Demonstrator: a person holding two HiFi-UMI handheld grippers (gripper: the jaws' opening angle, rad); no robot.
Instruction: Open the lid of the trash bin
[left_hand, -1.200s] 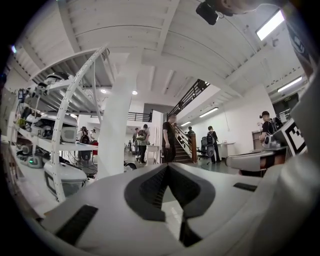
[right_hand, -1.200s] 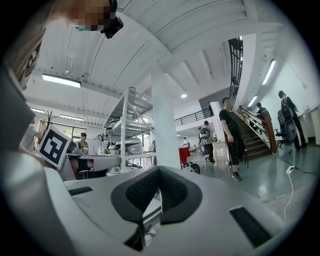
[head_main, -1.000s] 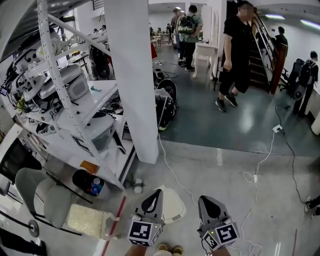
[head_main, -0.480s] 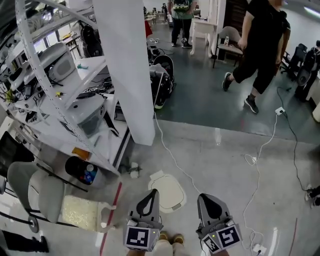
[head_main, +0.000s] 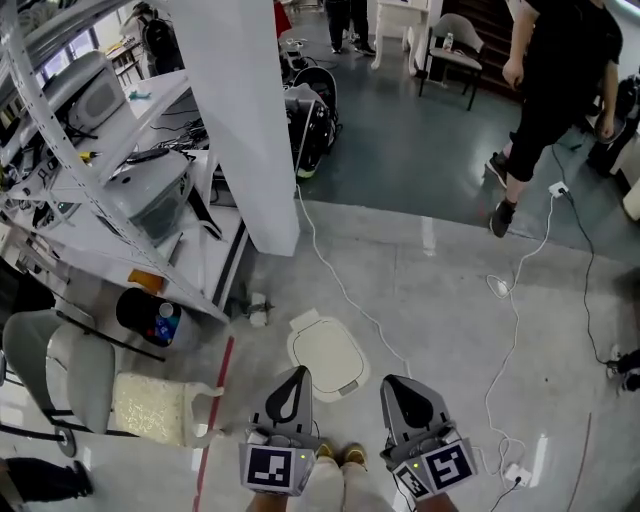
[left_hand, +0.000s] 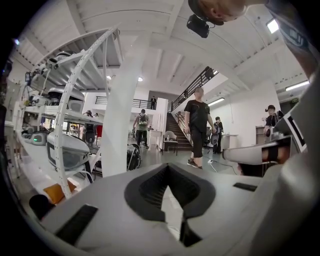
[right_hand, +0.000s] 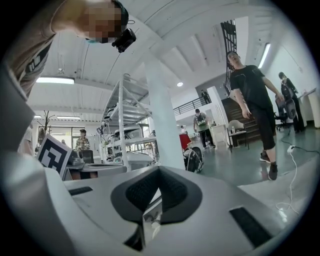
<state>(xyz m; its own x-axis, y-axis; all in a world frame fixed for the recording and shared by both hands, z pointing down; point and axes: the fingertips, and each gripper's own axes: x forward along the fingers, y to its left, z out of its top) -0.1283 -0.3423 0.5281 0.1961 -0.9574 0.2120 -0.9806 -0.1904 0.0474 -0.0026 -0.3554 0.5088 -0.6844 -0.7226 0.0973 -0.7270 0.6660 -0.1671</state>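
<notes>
Far L: grey chair (head_main: 55, 365) w/ a cream cushion (head_main: 150, 410) beside it, and a black bucket (head_main: 145, 315) under the white rack (head_main: 110, 150). A red floor line (head_main: 213, 400) runs just R of the cushion, w/ the white pillar (head_main: 245, 120) beyond. My left gripper (head_main: 294, 390) has its jaws pressed together w/ nothing betw them, pointing fwd above the floor. The trash bin (head_main: 318, 342) sits on the floor just ahead, betw my two grippers but nearer the L one. Its cream lid (head_main: 330, 362) is down flat. My right gripper (head_main: 403, 398) is likewise closed up and empty, just R of the bin. A white cable (head_main: 515, 330) trails over the concrete further R, and a person in black (head_main: 560, 90) is mid-stride at upper R
</notes>
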